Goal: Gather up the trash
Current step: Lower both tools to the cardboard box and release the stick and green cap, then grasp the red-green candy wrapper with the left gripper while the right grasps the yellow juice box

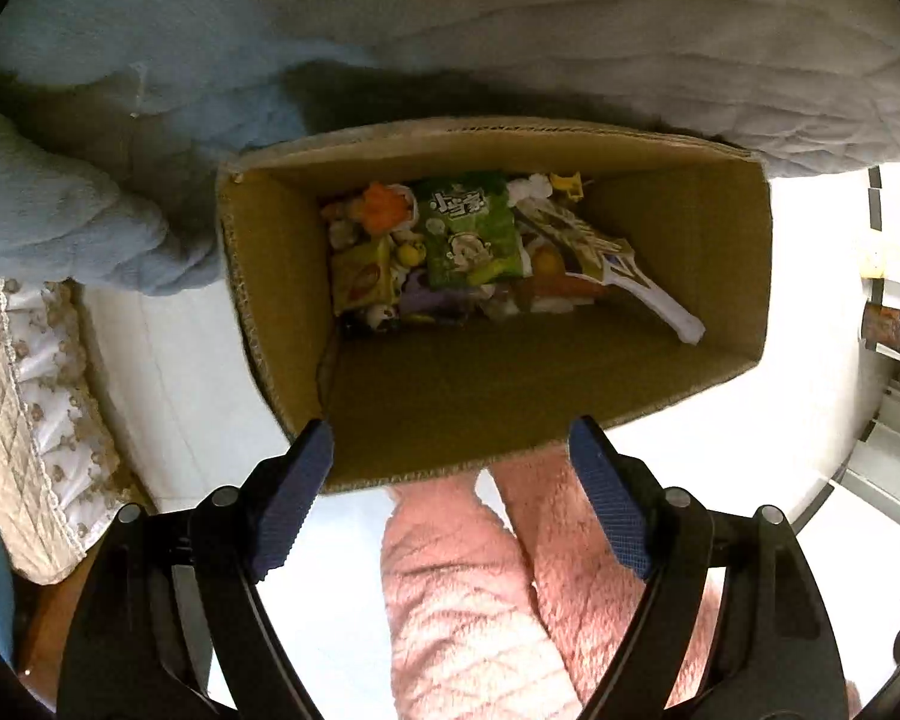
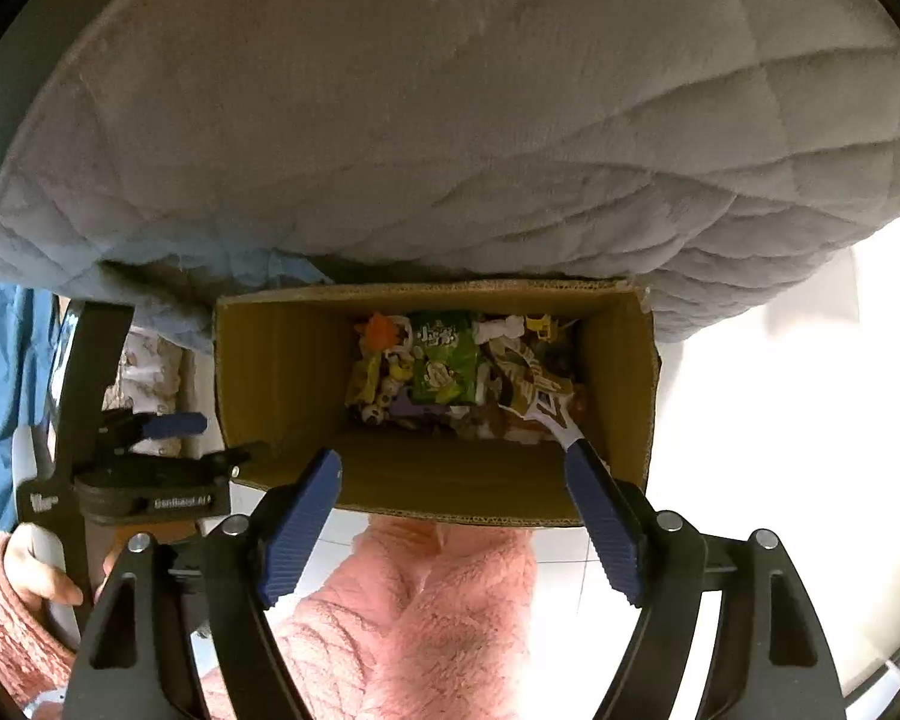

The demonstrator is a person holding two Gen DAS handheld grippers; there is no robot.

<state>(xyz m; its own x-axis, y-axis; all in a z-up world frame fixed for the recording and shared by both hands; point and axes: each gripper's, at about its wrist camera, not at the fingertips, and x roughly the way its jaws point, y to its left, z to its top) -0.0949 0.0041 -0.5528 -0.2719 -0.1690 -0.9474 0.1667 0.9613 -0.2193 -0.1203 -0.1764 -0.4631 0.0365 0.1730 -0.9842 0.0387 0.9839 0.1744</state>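
Green snack wrapper [image 1: 471, 231] with white Chinese lettering lay atop trash in the cardboard box [image 1: 690, 228] beside the grey quilt [image 2: 450, 120]. Left gripper [image 1: 450, 468] and right gripper [image 2: 453, 495] spread wide, empty, above the near rim.

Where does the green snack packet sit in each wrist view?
Left wrist: green snack packet lies at upper centre, on the pile inside the cardboard box.
Right wrist: it lies at centre, on the same pile.
Shared landmark: the orange toy just left of it.
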